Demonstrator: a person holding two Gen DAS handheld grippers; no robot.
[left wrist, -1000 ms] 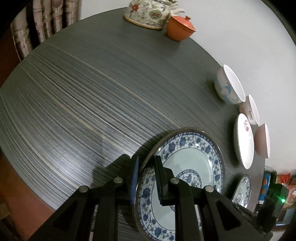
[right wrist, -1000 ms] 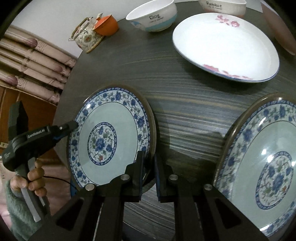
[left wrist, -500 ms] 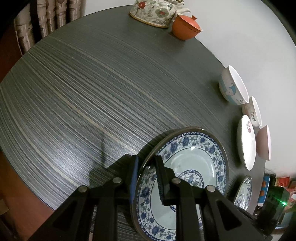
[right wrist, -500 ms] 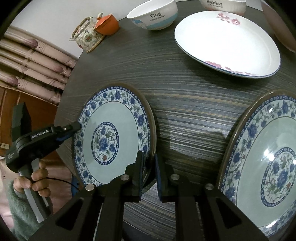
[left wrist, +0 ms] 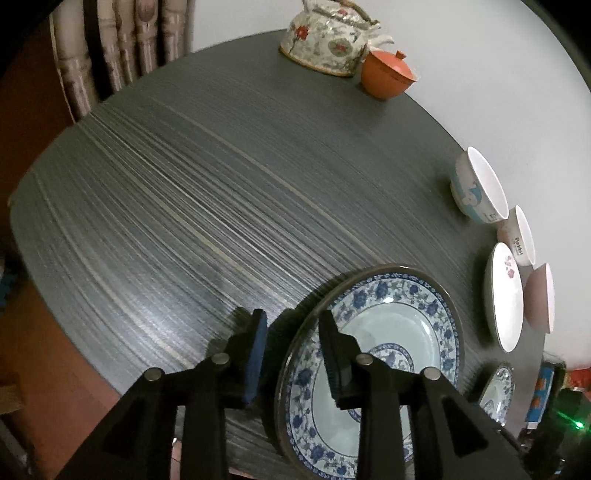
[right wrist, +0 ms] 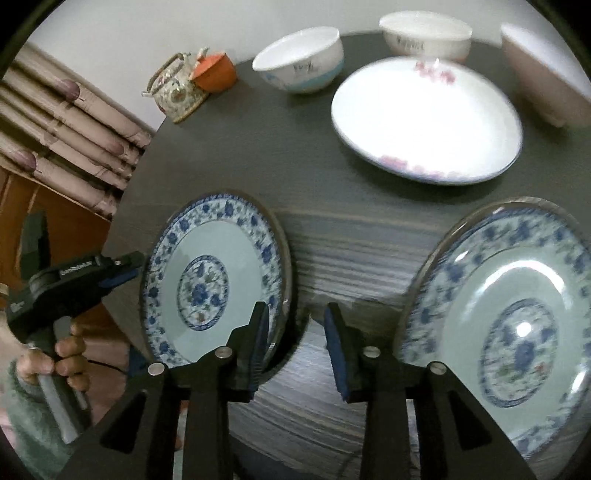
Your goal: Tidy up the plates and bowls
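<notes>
A blue-and-white floral plate (left wrist: pixel 384 354) (right wrist: pixel 207 280) lies on the dark table (left wrist: pixel 207 206) near its edge. My left gripper (left wrist: pixel 291 321) is open, and the plate's rim passes between its spread fingers. My right gripper (right wrist: pixel 295 308) is also open, straddling the opposite rim of the same plate. In the right wrist view the left gripper (right wrist: pixel 125 267) reaches the plate's far rim, held by a hand (right wrist: pixel 66 354). A second matching blue plate (right wrist: pixel 509 317) (left wrist: pixel 496 395) lies to the right.
A white plate with pink flowers (right wrist: pixel 424 118) (left wrist: pixel 504 295), a blue-banded bowl (right wrist: pixel 301 61) (left wrist: pixel 476 188), a white lettered bowl (right wrist: pixel 424 35) (left wrist: pixel 517 236) and a pink bowl (right wrist: pixel 543 74) (left wrist: pixel 541 295) stand along the far side. A floral teapot (left wrist: pixel 325 40) and orange cup (left wrist: pixel 386 75) sit at the back.
Both grippers were shut on the blue plate's rim and have now opened. The plate stays on the table. The right wrist view has shifted and is blurred.
</notes>
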